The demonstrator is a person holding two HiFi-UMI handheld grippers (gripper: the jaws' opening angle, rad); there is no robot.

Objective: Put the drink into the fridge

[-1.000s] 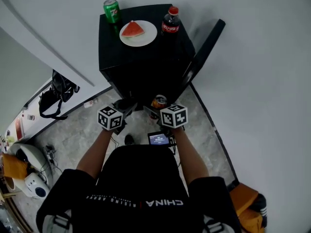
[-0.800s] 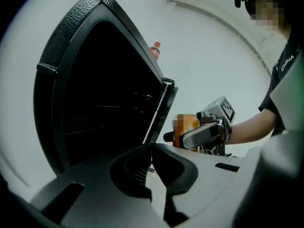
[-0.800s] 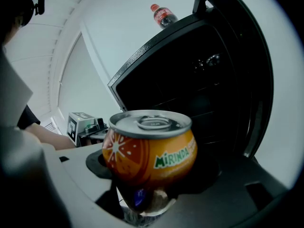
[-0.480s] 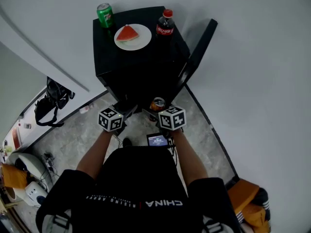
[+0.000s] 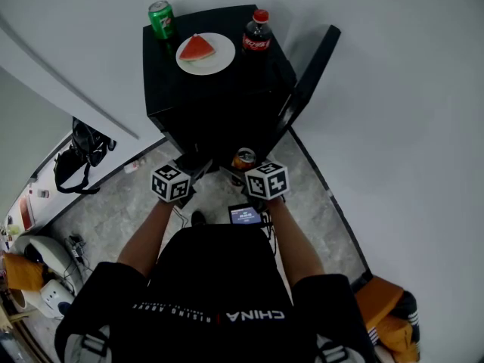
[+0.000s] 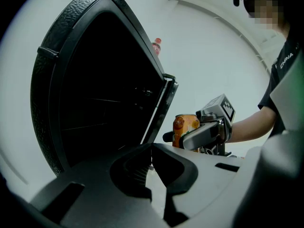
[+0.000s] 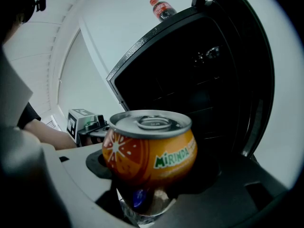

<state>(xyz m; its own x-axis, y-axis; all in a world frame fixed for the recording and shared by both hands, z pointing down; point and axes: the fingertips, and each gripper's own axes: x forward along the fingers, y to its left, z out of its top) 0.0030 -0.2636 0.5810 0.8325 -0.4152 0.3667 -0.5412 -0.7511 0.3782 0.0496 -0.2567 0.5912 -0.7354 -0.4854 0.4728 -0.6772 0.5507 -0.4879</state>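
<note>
The black mini fridge [image 5: 219,104] stands open, its door [image 5: 310,74] swung out to the right and its dark inside [image 6: 104,94] facing both grippers. My right gripper [image 5: 253,169] is shut on an orange Mirinda can [image 7: 149,148], held upright just in front of the opening. The can [image 5: 243,158] also shows in the head view, and in the left gripper view the can [image 6: 183,127] sits in the right gripper [image 6: 209,132]. My left gripper [image 6: 151,167] is beside it on the left, jaws together and holding nothing.
On the fridge top stand a green can [image 5: 159,17], a plate with a watermelon slice [image 5: 206,51] and a cola bottle [image 5: 257,35]. A black bag [image 5: 87,146] and white appliances [image 5: 45,278] lie on the floor at left, an orange bag [image 5: 382,308] at lower right.
The head view has shifted a little, so the fridge sits slightly further left in the frame. Both grippers and the orange can stay almost where they were in front of the opening.
</note>
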